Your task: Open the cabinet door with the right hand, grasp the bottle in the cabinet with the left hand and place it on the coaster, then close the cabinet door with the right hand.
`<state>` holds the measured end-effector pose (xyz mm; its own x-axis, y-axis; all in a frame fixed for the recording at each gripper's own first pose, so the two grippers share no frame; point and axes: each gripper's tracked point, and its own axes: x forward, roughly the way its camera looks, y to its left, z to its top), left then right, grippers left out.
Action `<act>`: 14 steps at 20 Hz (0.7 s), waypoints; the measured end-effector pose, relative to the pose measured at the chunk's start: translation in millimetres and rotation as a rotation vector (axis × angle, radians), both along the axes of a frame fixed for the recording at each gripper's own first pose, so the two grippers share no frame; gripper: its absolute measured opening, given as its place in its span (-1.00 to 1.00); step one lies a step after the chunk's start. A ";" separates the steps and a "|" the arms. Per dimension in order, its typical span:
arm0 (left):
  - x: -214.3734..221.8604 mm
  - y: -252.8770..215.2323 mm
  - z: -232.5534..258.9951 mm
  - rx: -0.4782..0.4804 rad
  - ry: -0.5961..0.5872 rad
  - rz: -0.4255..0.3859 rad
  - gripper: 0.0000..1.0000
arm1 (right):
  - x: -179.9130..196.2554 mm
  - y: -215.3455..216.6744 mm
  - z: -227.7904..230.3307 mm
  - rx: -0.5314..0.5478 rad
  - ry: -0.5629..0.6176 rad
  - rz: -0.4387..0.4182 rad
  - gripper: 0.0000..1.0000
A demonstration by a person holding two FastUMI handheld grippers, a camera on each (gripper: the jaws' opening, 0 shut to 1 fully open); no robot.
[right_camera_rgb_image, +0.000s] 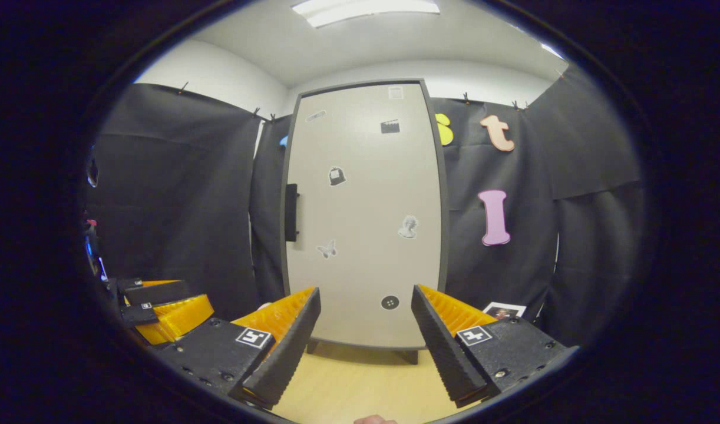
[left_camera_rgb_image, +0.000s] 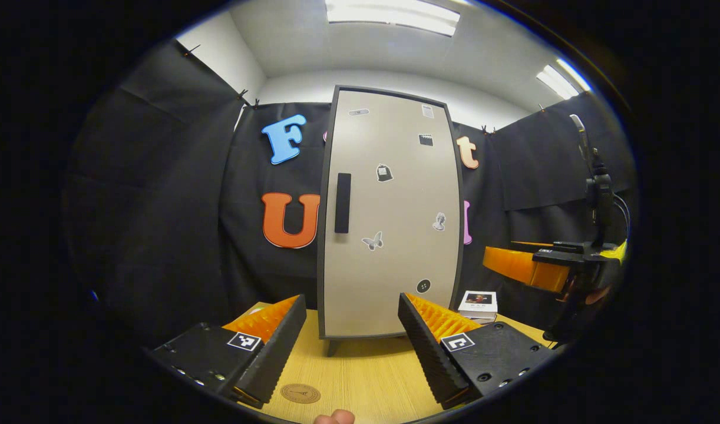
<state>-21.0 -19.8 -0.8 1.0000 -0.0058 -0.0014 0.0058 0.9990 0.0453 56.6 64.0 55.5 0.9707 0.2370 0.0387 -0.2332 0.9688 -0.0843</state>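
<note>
The cabinet (right_camera_rgb_image: 363, 215) stands at the far side of the tabletop (left_camera_rgb_image: 360, 377), door shut, so the bottle inside is hidden. Its handle (right_camera_rgb_image: 291, 212) runs down the door's left edge. The coaster (left_camera_rgb_image: 300, 393) lies near. Both the right tongs (right_camera_rgb_image: 366, 347) and left tongs (left_camera_rgb_image: 353, 347) are released, holding nothing. Best bring the right tongs squarely onto the handle, then pull along the hinge's arc

The cabinet door (left_camera_rgb_image: 389, 212) has a smooth, matt panel in a darker matt frame, dotted with small flat stickers (left_camera_rgb_image: 384, 172). Its handle (left_camera_rgb_image: 343, 202) looks like matt plastic. The table (left_camera_rgb_image: 360, 377) shows a light wood grain with a soft sheen. The round coaster (left_camera_rgb_image: 300, 393) looks like matt cork or wood. The wall cloth (left_camera_rgb_image: 159, 194) hangs in soft matt folds. The gripper fingers (left_camera_rgb_image: 430, 347) carry ridged, rough pads.
</note>
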 end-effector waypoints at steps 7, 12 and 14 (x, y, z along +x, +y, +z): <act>-4.3 1.7 2.8 -0.002 -0.008 0.003 0.89 | 32.6 50.1 3.3 0.027 0.046 0.112 0.98; -7.6 6.4 4.4 0.003 -0.012 0.016 0.89 | 69.2 88.2 14.8 0.066 0.059 0.193 0.98; -7.0 9.3 5.5 0.005 -0.014 0.023 0.89 | 83.2 100.6 22.2 0.081 0.050 0.213 0.99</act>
